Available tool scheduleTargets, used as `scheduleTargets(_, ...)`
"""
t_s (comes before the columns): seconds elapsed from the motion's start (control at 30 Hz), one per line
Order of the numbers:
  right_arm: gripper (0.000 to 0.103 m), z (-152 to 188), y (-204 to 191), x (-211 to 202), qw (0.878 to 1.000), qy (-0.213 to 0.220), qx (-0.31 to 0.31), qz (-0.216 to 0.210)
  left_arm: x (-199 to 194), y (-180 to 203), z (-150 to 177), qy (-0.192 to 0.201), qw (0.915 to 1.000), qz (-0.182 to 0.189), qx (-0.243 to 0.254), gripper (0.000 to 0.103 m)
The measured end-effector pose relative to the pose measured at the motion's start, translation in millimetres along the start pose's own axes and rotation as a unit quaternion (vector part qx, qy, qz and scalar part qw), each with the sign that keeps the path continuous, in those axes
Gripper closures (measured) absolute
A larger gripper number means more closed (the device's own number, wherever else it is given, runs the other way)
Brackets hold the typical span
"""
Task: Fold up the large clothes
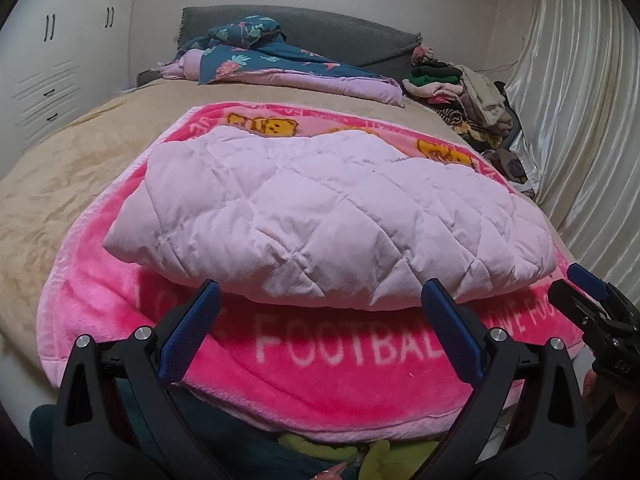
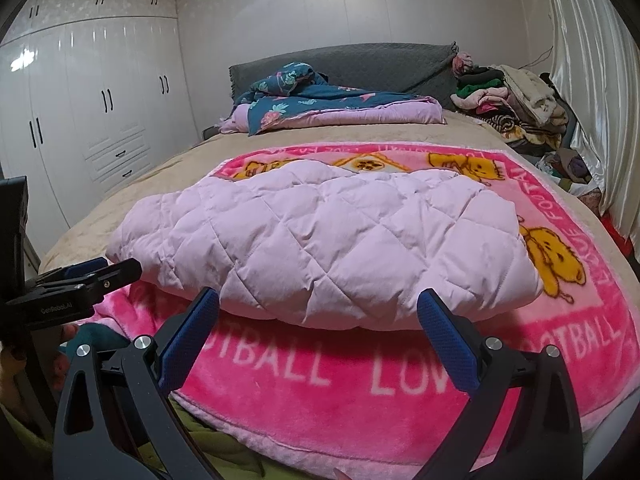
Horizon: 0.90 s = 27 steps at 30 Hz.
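The folded lilac quilted garment (image 1: 328,216) lies on the pink blanket (image 1: 320,376), long axis running nine to three. Its near edge sits at twelve o'clock, just beyond both the left gripper (image 1: 320,316) and right gripper (image 2: 320,320). Both sets of jaws stand wide apart, empty, about equally near.

Bed (image 2: 132,184) has a tan cover, with a pink football blanket (image 2: 360,392) spread on it. Behind that blanket: a floral quilt (image 2: 320,104) and a clothes pile (image 2: 508,100).
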State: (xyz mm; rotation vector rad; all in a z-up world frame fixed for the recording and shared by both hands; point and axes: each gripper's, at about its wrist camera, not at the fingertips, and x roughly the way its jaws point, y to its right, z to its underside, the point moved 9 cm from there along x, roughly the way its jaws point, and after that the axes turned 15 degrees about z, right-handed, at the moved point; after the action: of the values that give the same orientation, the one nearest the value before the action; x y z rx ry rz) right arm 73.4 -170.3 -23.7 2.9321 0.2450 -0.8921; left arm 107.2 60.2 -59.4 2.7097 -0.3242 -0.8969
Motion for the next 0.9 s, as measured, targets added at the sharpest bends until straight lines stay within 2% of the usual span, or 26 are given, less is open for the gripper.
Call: scheduleTargets(0.9,0.004,0.3,0.4,1.1,1.000,-0.004,0.002,0.001,-4.3,0.3,-0.2,-0.002,1.0000,-0.008,0.005,0.009)
